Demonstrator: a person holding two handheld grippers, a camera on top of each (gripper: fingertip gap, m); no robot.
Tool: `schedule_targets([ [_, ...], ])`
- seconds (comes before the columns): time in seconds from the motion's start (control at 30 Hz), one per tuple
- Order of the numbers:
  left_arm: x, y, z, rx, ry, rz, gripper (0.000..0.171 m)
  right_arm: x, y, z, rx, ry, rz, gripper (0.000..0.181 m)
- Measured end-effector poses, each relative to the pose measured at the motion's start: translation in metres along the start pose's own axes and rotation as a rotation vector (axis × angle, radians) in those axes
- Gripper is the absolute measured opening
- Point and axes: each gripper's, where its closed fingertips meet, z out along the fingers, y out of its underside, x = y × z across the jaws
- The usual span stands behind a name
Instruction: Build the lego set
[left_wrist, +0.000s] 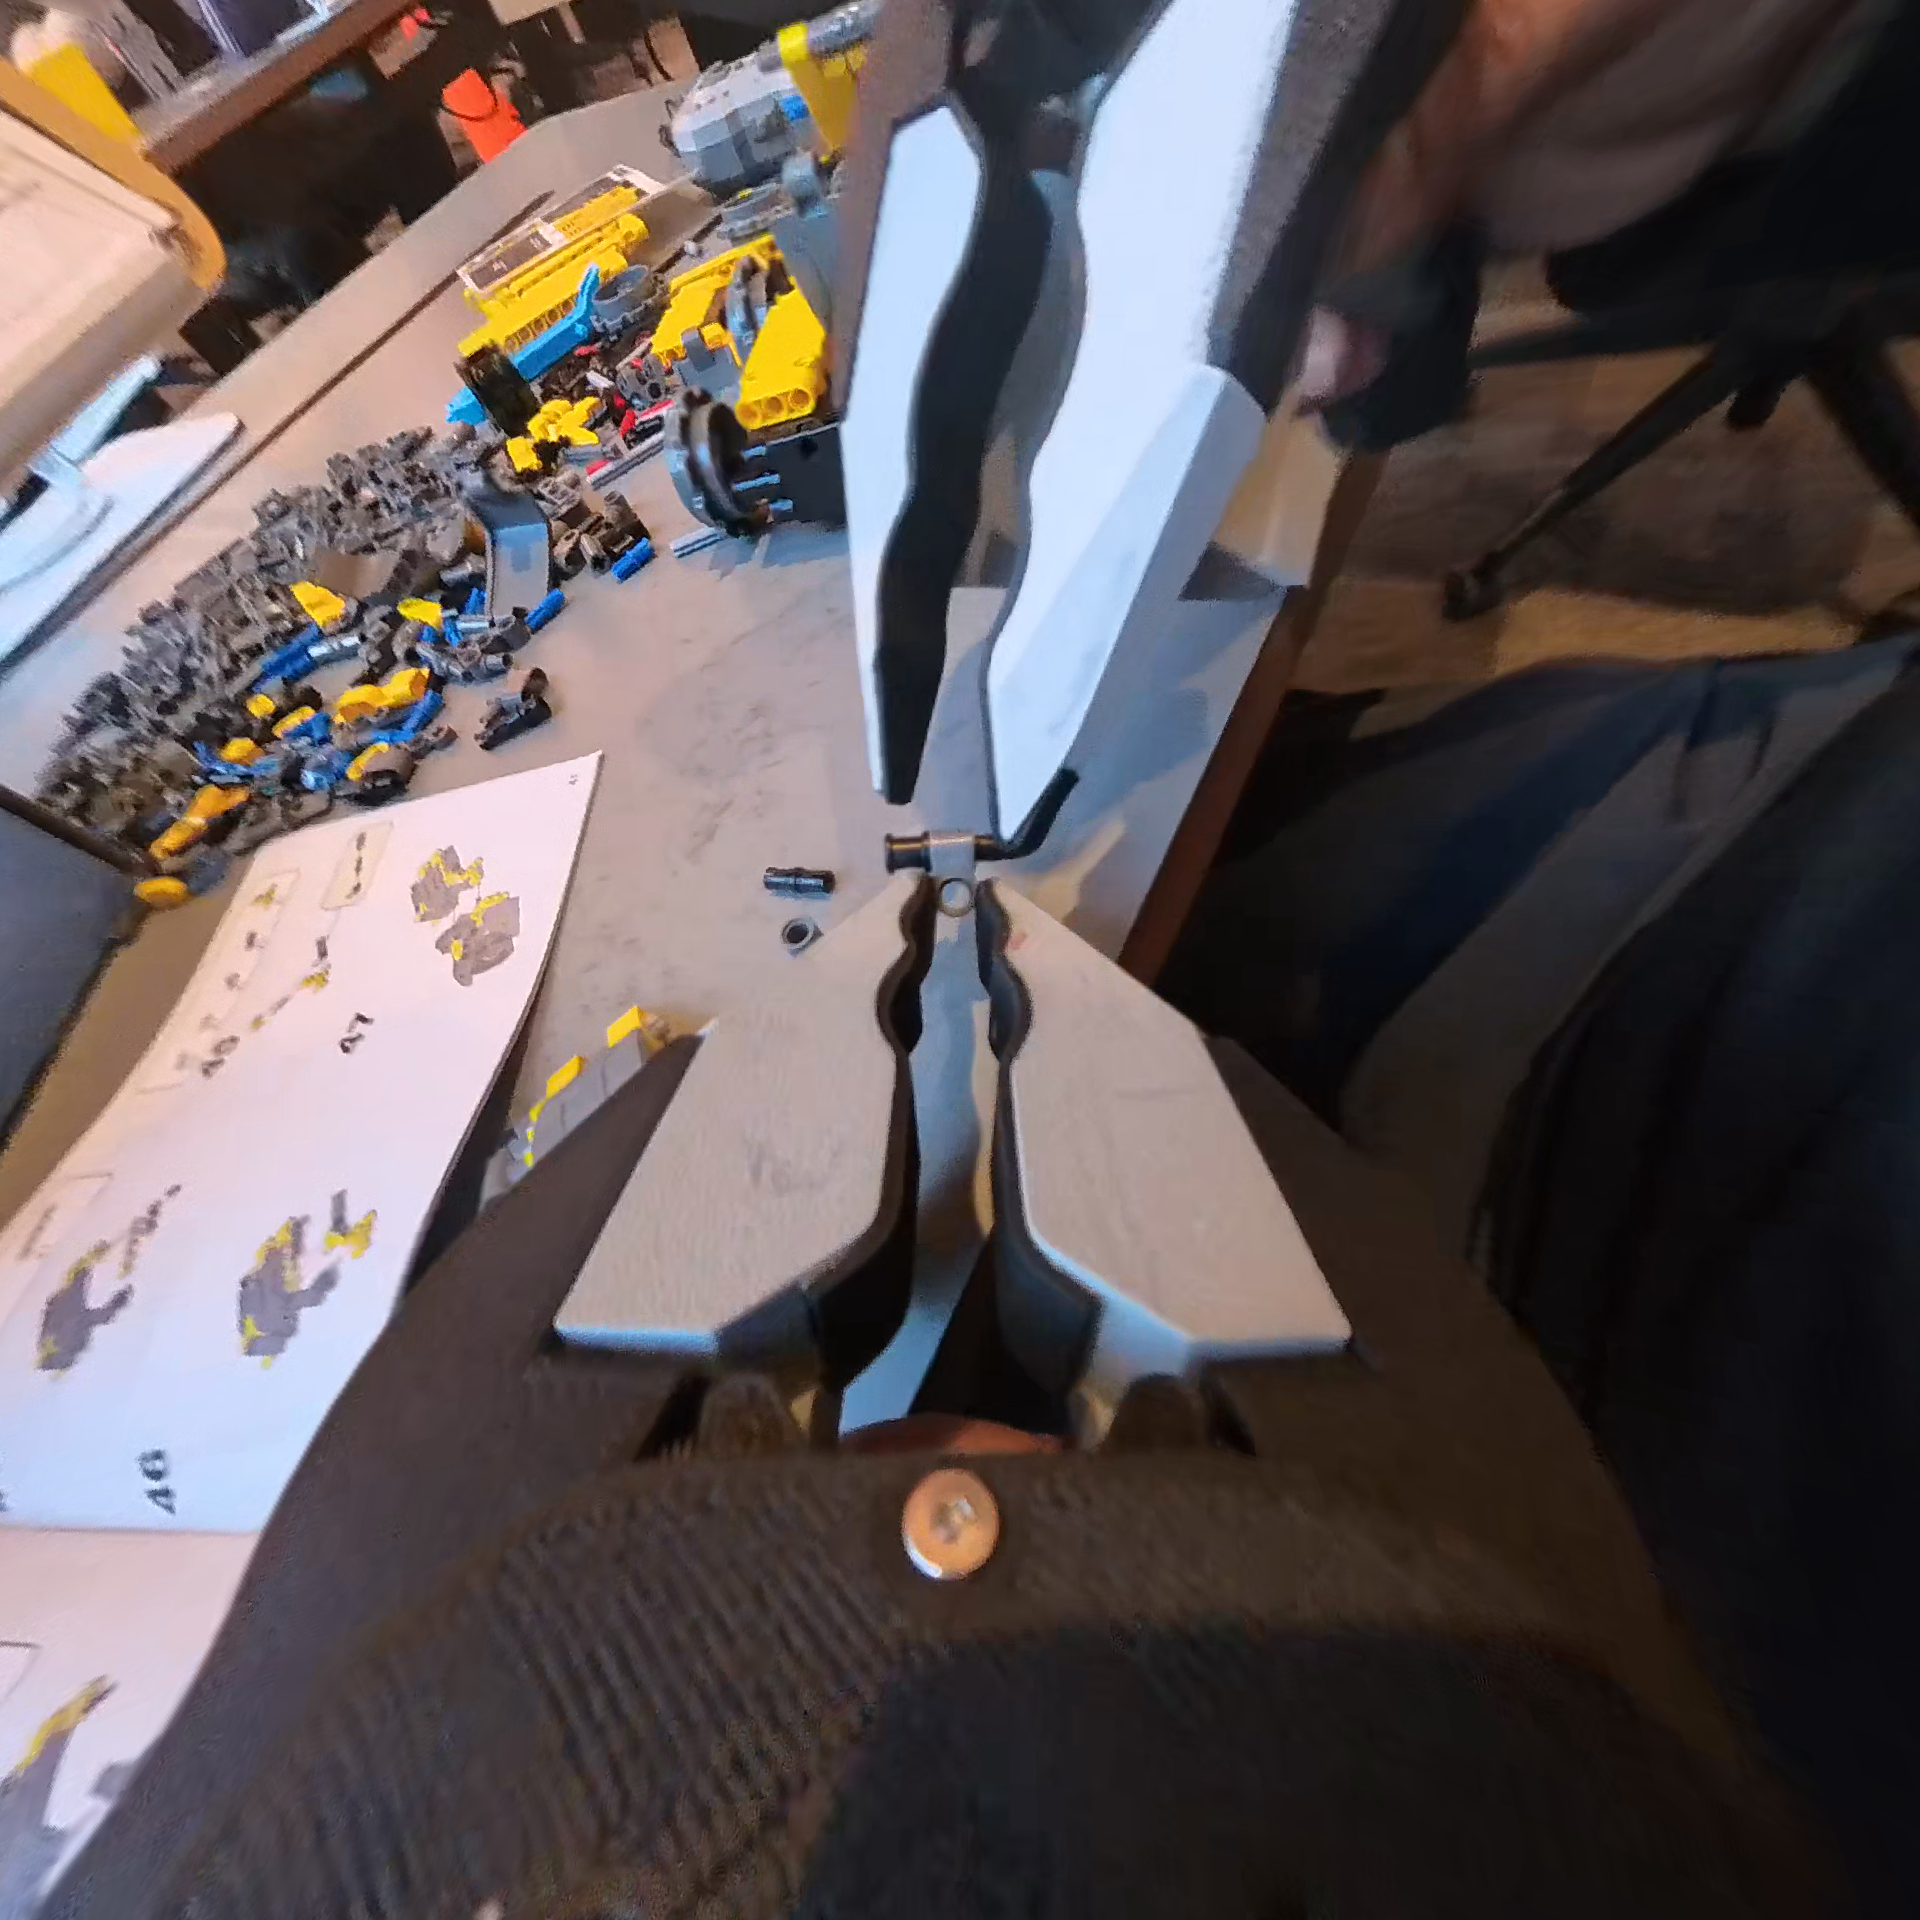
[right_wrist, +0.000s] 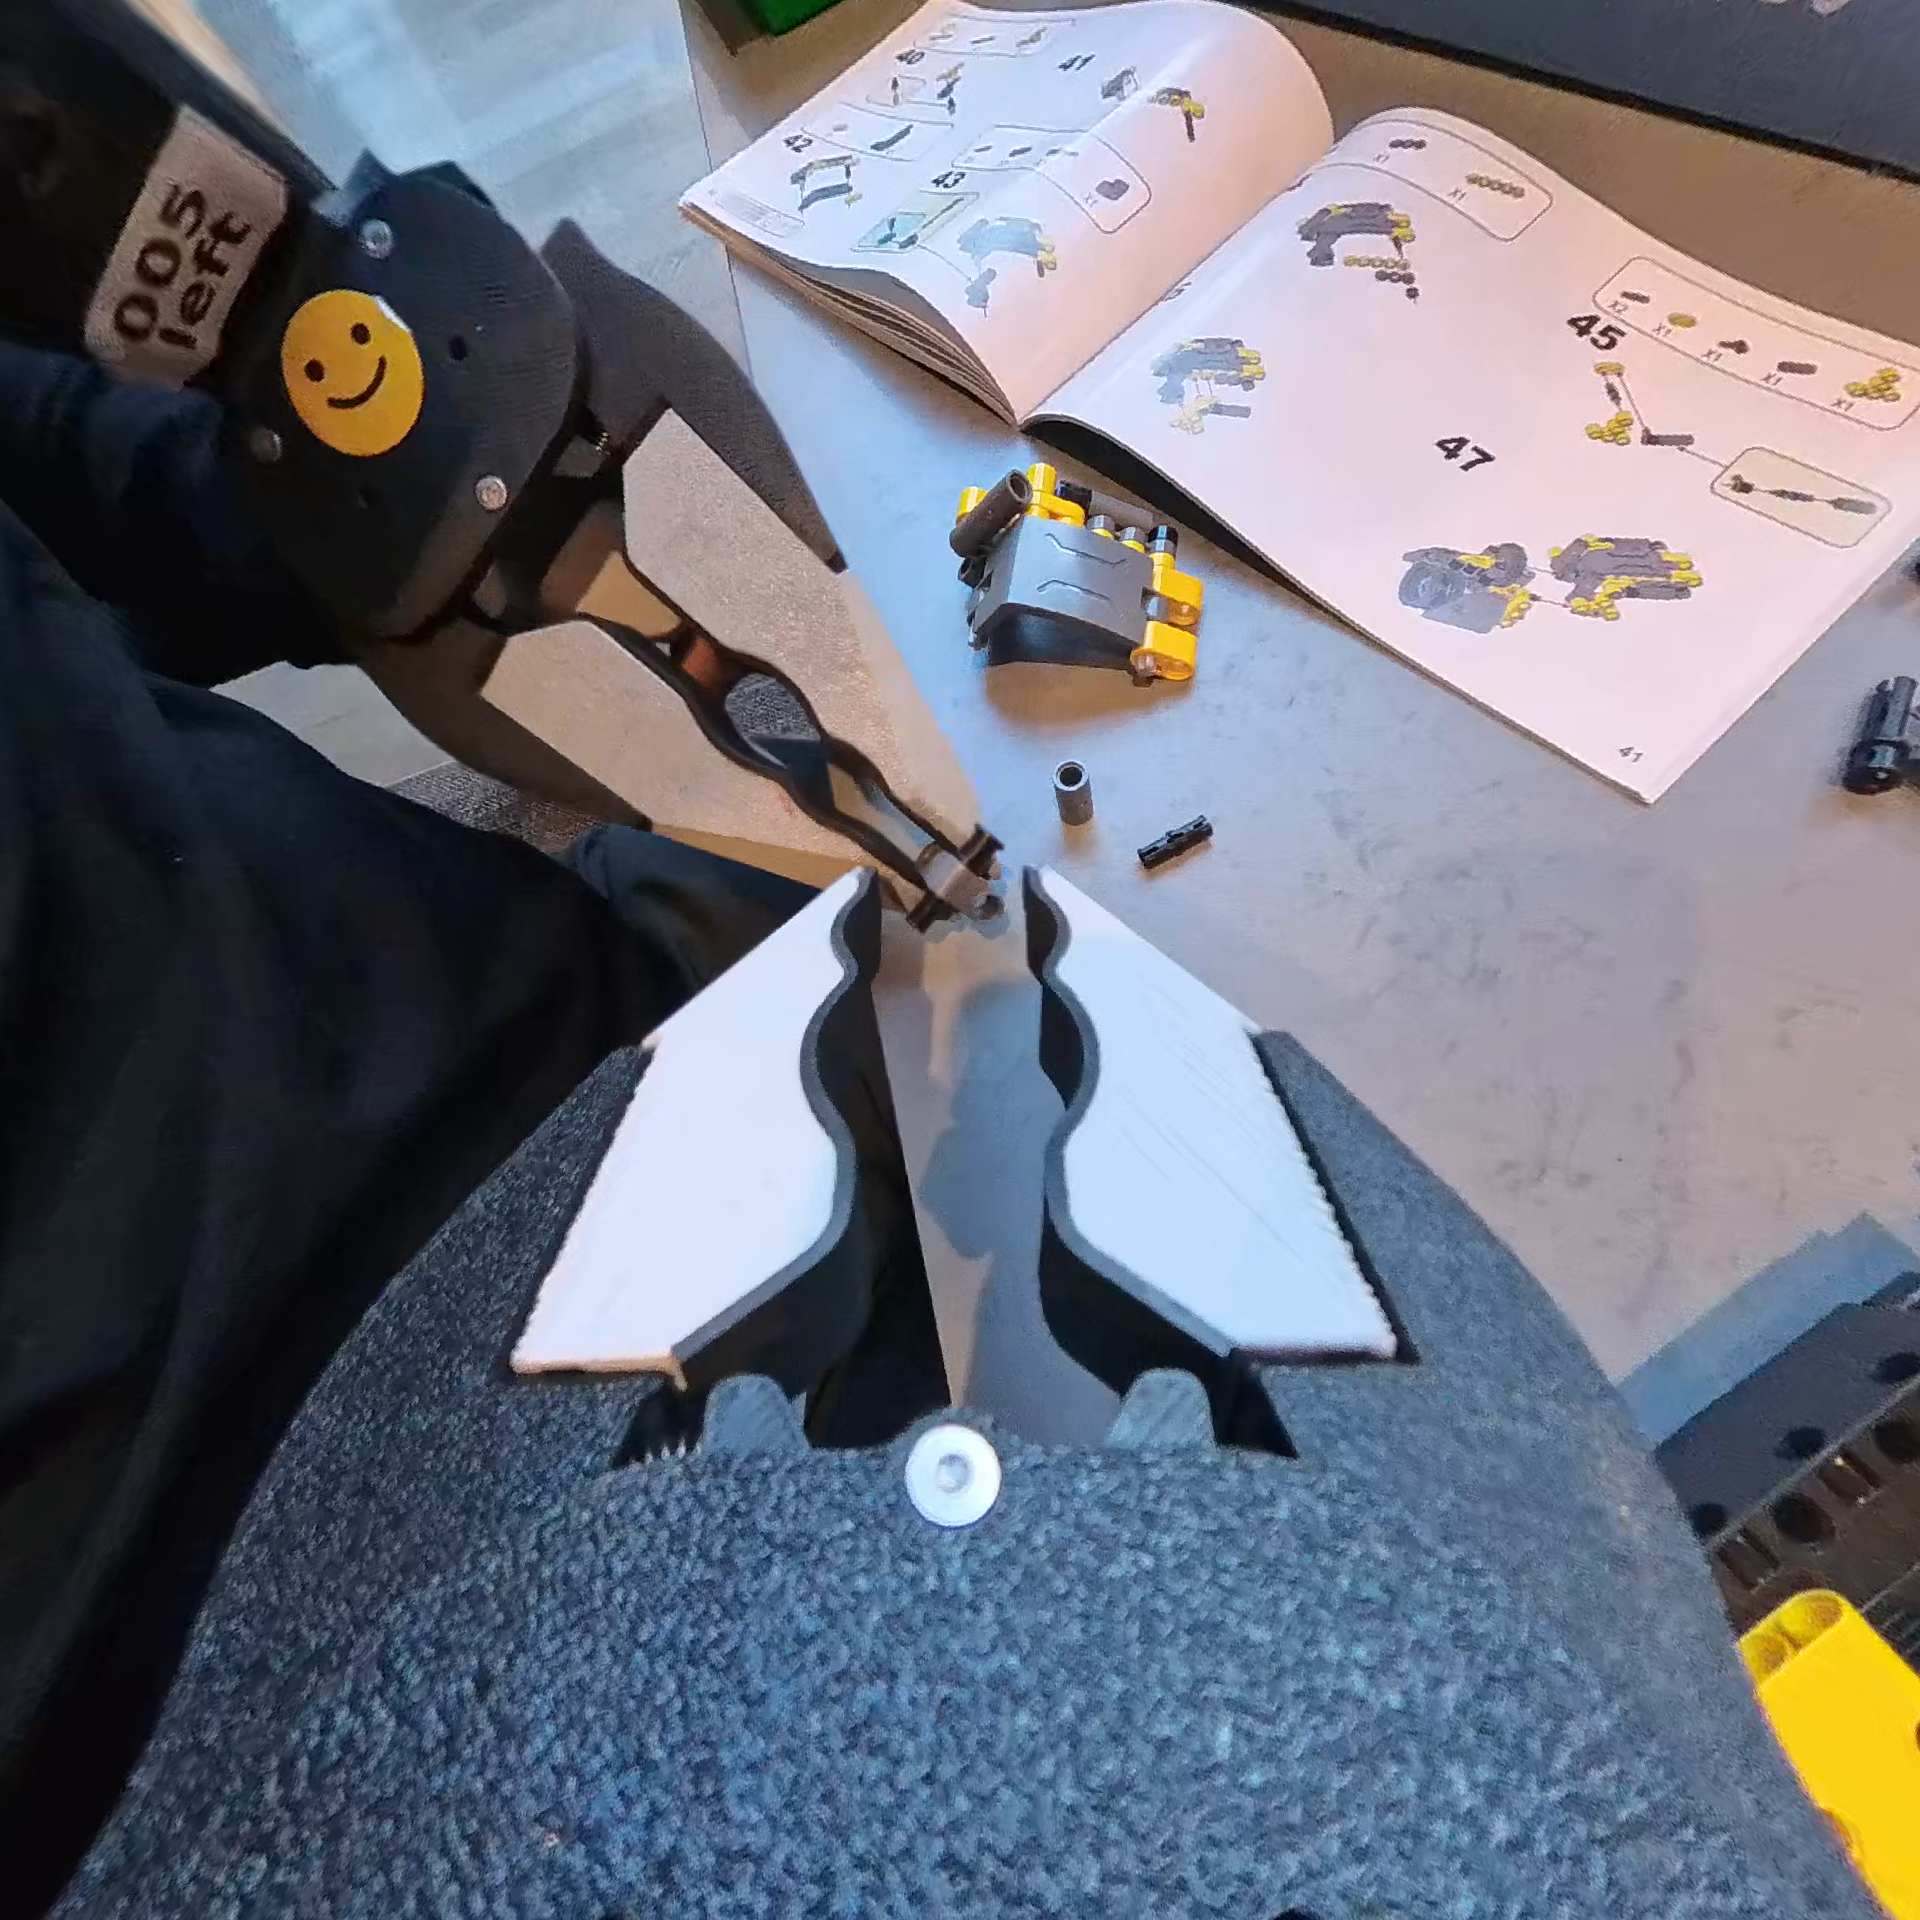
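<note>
Over the grey table's (right_wrist: 1403, 935) edge, the left gripper (left_wrist: 954, 891) pinches a small grey connector piece (left_wrist: 951, 854) with a black pin through it. The right gripper (right_wrist: 951, 883), fingers spread, hovers just beside the connector. A grey bushing (right_wrist: 1073, 793) and black pin (right_wrist: 1174, 841) lie near it, an open instruction booklet (right_wrist: 1299, 343) beyond.

My right gripper (right_wrist: 951, 883) rough grainy black plastic, smooth matt white fingers (right_wrist: 1174, 1132), matt grey counter (right_wrist: 1455, 935), glossy paper booklet (right_wrist: 1299, 343), shiny plastic bricks (right_wrist: 1081, 582)
</note>
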Motion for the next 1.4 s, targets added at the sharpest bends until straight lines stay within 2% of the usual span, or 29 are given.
schedule_targets([
  [0.1, 0.001, 0.001, 0.002, -0.021, -0.052, 0.149, 0.006, -0.001, 0.004, 0.002, -0.027, -0.01, -0.008, 0.029],
  [0.2, 0.005, 0.003, 0.004, -0.049, -0.079, 0.261, 0.006, -0.006, 0.009, 0.005, -0.058, -0.041, -0.019, 0.019],
  [0.33, 0.005, 0.006, 0.004, -0.067, -0.096, 0.31, 0.006, -0.006, 0.011, 0.007, -0.079, -0.019, -0.057, 0.017],
  [0.37, 0.005, 0.005, 0.004, -0.065, -0.099, 0.319, 0.006, -0.004, 0.011, 0.007, -0.075, -0.004, -0.053, 0.01],
  [0.6, 0.003, 0.002, 0.003, -0.051, -0.138, 0.394, 0.006, -0.003, 0.006, 0.005, -0.043, -0.019, -0.015, 0.01],
  [1.07, 0.004, 0.003, 0.005, -0.044, -0.136, 0.376, 0.006, -0.001, 0.007, 0.004, -0.022, -0.044, 0.027, 0.01],
  [1.4, 0.005, 0.005, 0.006, -0.055, -0.138, 0.397, 0.006, -0.002, 0.004, 0.005, -0.003, -0.067, 0.052, 0.02],
])
